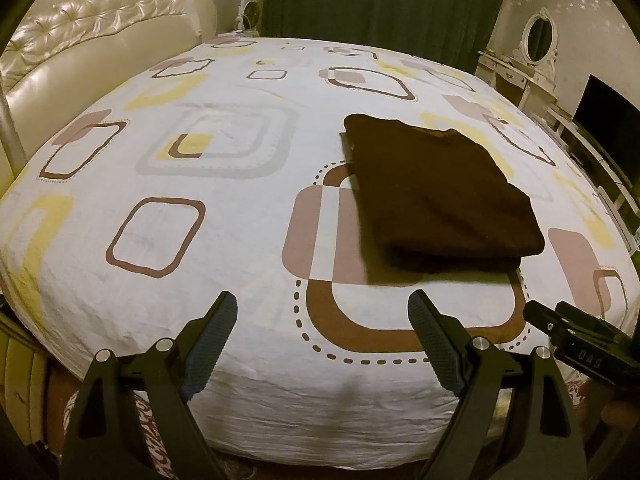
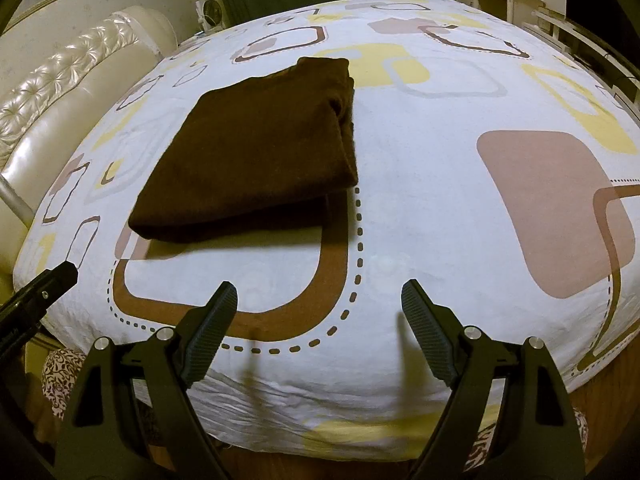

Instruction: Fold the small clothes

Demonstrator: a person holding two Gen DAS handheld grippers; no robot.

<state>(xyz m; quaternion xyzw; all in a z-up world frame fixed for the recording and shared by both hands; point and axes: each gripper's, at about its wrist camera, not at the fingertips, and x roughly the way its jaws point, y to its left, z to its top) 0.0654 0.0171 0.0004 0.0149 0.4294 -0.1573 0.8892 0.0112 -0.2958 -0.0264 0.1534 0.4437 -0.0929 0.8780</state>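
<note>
A dark brown garment [image 1: 436,196] lies folded into a thick rectangle on the patterned white bedsheet [image 1: 224,240]. It also shows in the right wrist view [image 2: 256,160]. My left gripper [image 1: 322,300] is open and empty, held over the near edge of the bed, short of the garment. My right gripper [image 2: 318,290] is open and empty, also near the bed's front edge, to the right of the garment. The right gripper's tip shows in the left wrist view [image 1: 560,324], and the left gripper's tip in the right wrist view [image 2: 48,284].
A cream tufted headboard [image 1: 80,40] stands on the left. Dark green curtains [image 1: 380,8] hang behind the bed. A white dressing table with an oval mirror [image 1: 536,48] and a dark screen [image 1: 608,116] stand at the right.
</note>
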